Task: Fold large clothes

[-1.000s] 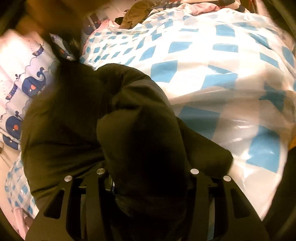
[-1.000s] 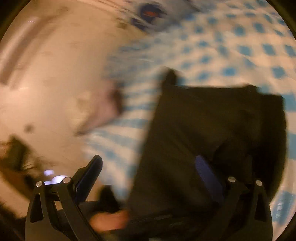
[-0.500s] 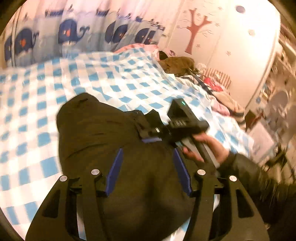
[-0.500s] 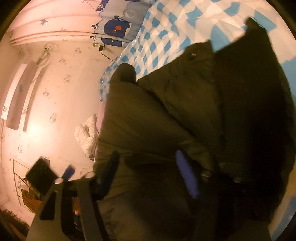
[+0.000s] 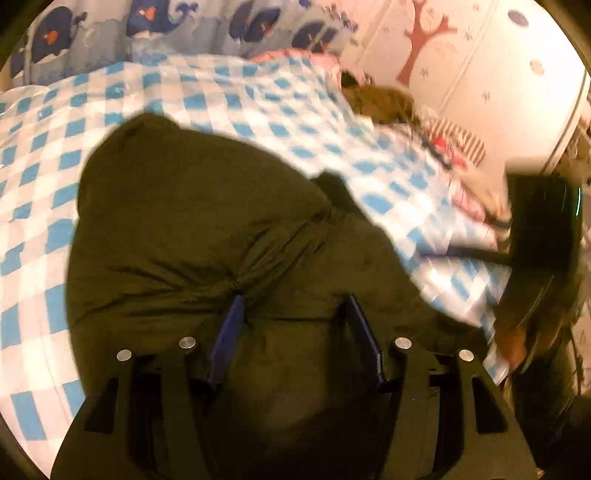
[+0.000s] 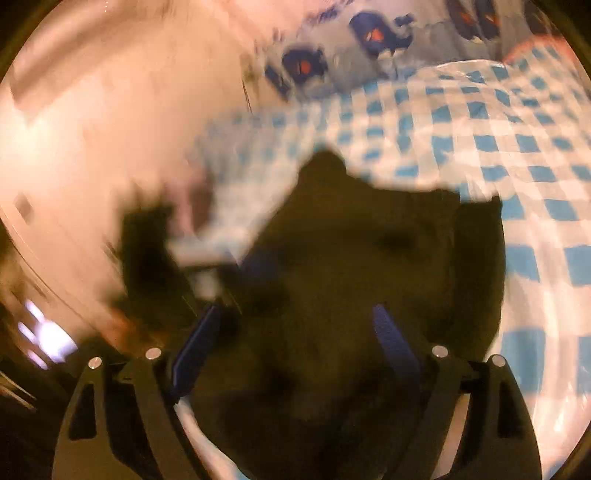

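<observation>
A dark olive padded jacket (image 5: pixel 192 229) lies bunched on the blue-and-white checked bedspread (image 5: pixel 44 155). My left gripper (image 5: pixel 294 301) hovers over its near part. The jaws stand apart, the blue pads (image 5: pixel 225 332) show bare, and jacket fabric lies below and between them. In the blurred right wrist view my right gripper (image 6: pixel 295 308) is over the same jacket (image 6: pixel 369 240), its jaws opening and the pads (image 6: pixel 395 339) clear of the cloth. The right gripper's dark body (image 5: pixel 535 229) shows at the right edge of the left wrist view, held by a hand (image 5: pixel 511 341).
Whale-print fabric (image 5: pixel 147 22) lines the far side of the bed. A heap of other clothes (image 5: pixel 388 107) and a striped piece (image 5: pixel 458 140) lie at the back right, below a white wardrobe with a tree decal (image 5: pixel 480 74). Pale floor (image 6: pixel 92 147) lies beyond the bed's left edge.
The left gripper has let go of the jacket, lifted and rolled upright, so it now looks across the bed. The right gripper has swung off to the right edge and its jaws have widened again.
</observation>
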`<state>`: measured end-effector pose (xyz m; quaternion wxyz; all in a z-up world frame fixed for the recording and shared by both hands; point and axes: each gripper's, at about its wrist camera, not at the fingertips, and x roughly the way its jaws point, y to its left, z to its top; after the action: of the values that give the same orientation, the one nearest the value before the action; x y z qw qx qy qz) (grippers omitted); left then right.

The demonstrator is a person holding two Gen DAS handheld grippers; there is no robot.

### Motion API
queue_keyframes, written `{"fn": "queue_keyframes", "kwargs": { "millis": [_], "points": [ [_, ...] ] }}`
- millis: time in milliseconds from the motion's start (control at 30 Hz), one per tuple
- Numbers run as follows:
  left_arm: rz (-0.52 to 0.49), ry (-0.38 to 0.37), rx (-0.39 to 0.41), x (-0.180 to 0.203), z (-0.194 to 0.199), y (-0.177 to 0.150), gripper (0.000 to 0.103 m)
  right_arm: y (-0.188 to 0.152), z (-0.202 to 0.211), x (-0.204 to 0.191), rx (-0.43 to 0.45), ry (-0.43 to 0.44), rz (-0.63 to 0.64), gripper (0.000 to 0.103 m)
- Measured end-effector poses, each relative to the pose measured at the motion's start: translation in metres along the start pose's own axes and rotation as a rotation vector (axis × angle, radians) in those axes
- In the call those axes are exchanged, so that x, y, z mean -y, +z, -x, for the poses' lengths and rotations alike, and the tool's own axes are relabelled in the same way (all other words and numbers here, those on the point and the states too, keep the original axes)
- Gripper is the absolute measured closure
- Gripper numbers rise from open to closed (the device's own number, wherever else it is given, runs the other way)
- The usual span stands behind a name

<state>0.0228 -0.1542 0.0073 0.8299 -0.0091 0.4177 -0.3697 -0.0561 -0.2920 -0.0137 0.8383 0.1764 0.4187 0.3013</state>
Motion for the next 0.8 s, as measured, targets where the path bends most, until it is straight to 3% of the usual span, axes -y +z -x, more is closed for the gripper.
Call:
{"fn": "queue_keyframes", "kwargs": {
  "millis": [67, 100, 167, 333, 433, 533, 667, 733, 800],
  "points": [
    [-0.003, 0.02, 0.04, -0.003, 0.01, 0.009, 0.045, -0.022, -0.026, 0.0, -0.082, -0.124, 0.032, 0.02],
    [-0.005, 0.036, 0.042, -0.004, 0.012, 0.012, 0.045, -0.035, -0.043, 0.008, -0.107, -0.136, 0.01, 0.018],
    [-0.011, 0.054, 0.018, -0.006, 0.007, 0.013, 0.045, -0.069, -0.047, 0.036, -0.087, -0.103, -0.041, 0.015],
    [-0.044, 0.105, -0.04, -0.016, -0.035, -0.006, 0.044, -0.091, -0.058, 0.041, -0.03, -0.132, -0.014, 0.015],
    [-0.063, 0.138, -0.043, -0.019, -0.051, -0.017, 0.043, -0.093, -0.059, 0.041, -0.043, -0.132, -0.009, 0.015],
    [-0.061, 0.125, -0.029, -0.018, -0.03, -0.01, 0.043, -0.081, -0.033, 0.031, -0.023, -0.136, 0.012, 0.015],
    [-0.093, 0.121, 0.093, -0.008, 0.022, 0.002, 0.043, -0.028, 0.04, 0.019, 0.219, -0.099, -0.011, 0.014],
    [-0.102, 0.11, 0.129, -0.001, 0.039, 0.0, 0.043, 0.014, 0.049, 0.017, 0.265, 0.021, -0.051, 0.014],
    [-0.117, 0.114, 0.119, 0.004, 0.038, -0.007, 0.043, 0.057, 0.019, 0.023, 0.204, 0.169, -0.118, 0.014]
  ]
}}
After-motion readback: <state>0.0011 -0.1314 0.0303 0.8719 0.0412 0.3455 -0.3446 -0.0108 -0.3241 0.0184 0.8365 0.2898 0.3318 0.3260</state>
